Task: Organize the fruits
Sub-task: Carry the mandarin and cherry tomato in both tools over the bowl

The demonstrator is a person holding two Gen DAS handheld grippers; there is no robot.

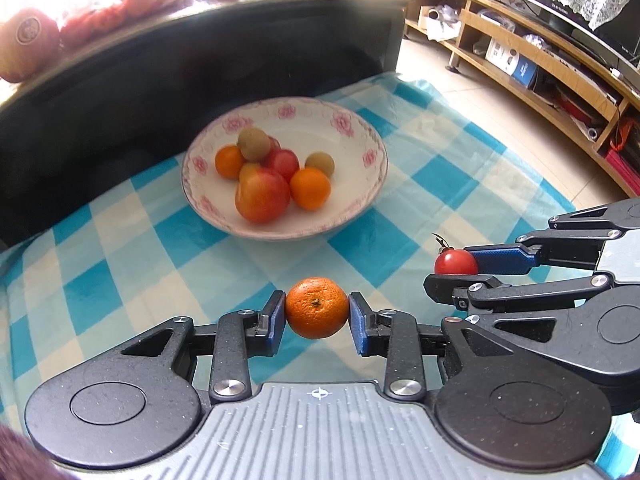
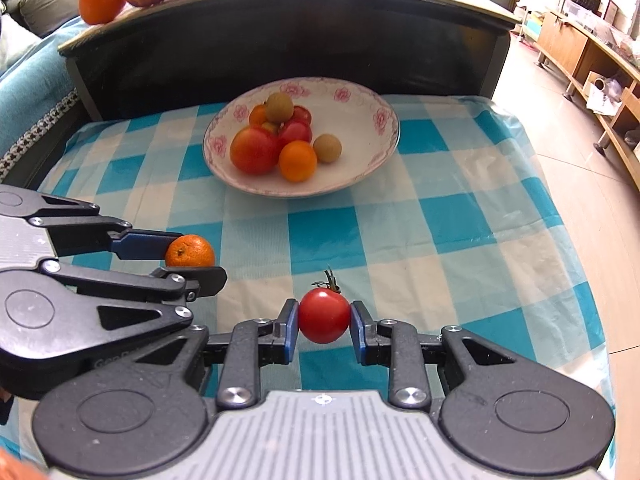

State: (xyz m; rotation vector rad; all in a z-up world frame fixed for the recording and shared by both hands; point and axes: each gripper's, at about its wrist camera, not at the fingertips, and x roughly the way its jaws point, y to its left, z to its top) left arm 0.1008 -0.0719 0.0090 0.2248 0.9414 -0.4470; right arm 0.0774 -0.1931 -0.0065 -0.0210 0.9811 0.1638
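Over the blue-and-white checked cloth [image 1: 168,240], the left gripper [image 1: 317,312] is clamped on a small mandarin [image 1: 317,308], its blue pads [image 1: 276,318] pressed against the fruit's two sides. The mandarin is bright orange with a finely dimpled, slightly glossy peel and a small dark stem scar facing the camera; it is a little flattened rather than perfectly round. Just beside it, the right gripper [image 2: 324,318] grips a cherry tomato [image 2: 324,316], smooth and shiny red, with a dry, curled greenish stalk [image 2: 330,280] sticking up from its far side. Both fruits appear to be held clear of the cloth, near its front part, and the two grippers sit close together, side by side. Farther back on the cloth stands a white bowl [image 1: 360,208] with a pink flower pattern around its rim. It holds a heap of fruit: a large red-orange tomato [image 1: 262,196], two more mandarins [image 1: 310,189], a smaller red tomato [image 1: 284,162] and two brownish round fruits [image 1: 254,144], one perched on top and one lying alone at the side.
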